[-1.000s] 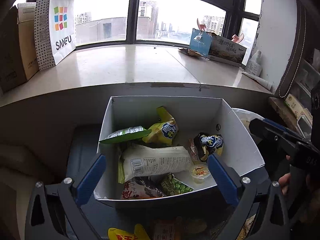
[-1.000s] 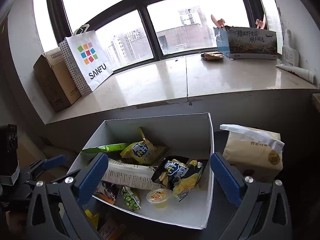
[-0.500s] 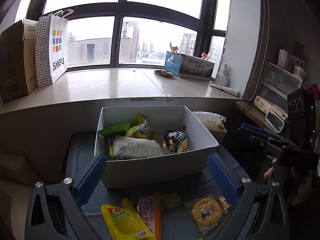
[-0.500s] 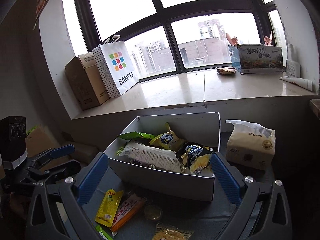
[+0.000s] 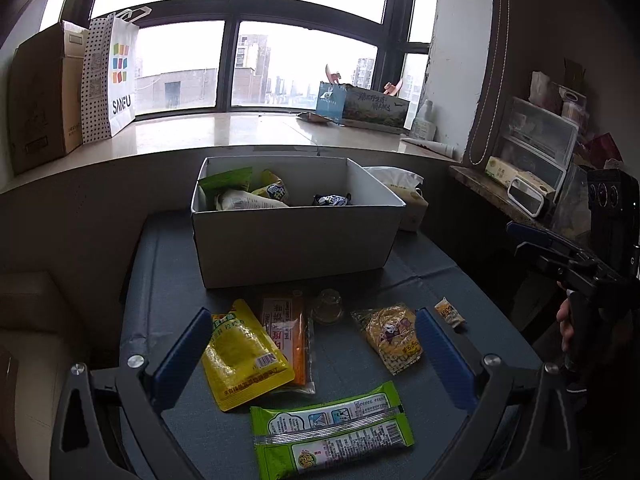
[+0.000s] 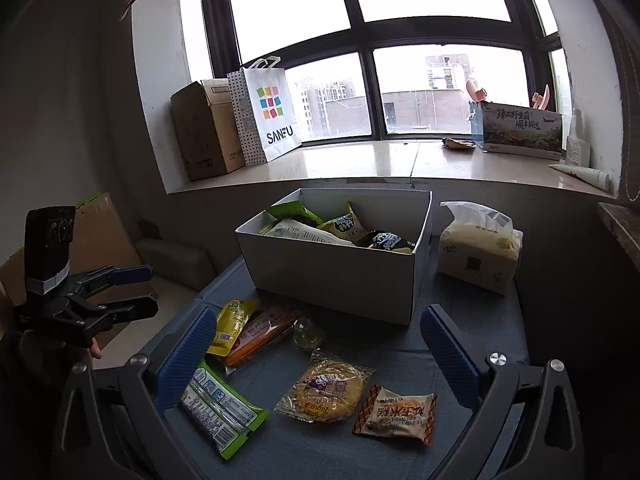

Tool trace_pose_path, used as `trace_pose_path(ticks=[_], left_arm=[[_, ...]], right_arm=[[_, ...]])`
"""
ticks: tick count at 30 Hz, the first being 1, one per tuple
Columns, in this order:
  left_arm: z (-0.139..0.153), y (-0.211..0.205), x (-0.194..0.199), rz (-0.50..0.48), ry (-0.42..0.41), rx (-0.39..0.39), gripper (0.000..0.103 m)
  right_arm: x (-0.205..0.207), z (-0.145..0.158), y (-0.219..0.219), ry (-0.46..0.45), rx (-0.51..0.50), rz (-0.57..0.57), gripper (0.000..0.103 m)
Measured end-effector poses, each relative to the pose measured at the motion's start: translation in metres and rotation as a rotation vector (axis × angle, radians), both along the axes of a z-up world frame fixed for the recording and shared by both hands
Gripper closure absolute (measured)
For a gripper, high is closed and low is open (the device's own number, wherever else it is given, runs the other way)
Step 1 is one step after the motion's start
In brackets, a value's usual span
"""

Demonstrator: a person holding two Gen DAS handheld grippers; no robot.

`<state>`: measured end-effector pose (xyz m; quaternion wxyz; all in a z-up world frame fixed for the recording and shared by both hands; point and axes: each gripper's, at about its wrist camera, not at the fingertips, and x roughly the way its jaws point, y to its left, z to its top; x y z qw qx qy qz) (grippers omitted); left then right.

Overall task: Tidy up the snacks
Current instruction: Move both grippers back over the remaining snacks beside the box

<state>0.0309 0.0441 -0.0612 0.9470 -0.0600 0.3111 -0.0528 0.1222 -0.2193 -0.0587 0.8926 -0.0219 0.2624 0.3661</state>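
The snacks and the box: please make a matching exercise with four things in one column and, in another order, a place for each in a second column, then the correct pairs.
Things
1. yellow pouch
2. green wrapper
3. tissue pack
4. black packet

Places
A. inside the white box
B. on the cloth, nearest the left-wrist camera
C. on the cloth, touching the orange packet
D. beside the box, outside it

Pairs: 1-C, 2-B, 3-D, 4-A

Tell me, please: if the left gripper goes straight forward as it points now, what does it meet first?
Probably the orange packet between the open left gripper fingers, or the white box beyond; depth is unclear.
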Motion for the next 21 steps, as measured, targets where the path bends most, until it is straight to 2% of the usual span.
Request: trace_pose_path(ticks=[7, 12, 21], left_arm=[[-0.028, 0.004, -0.011, 0.009, 0.063, -0.024, 0.000], [-0.037, 0.009, -0.012, 0.029, 0.082, -0.046, 0.000], [-0.042, 0.014, -0.011, 0.040, 0.096, -0.054, 0.000]], right_arm=[[-0.021, -0.042, -0.008, 0.079, -0.045, -0.013, 0.000], [-0.019, -0.057, 0.004, 0.101, -0.087, 0.005, 0.000], [0.013, -0.071, 0.069, 0.120, -0.189, 0.119, 0.000]])
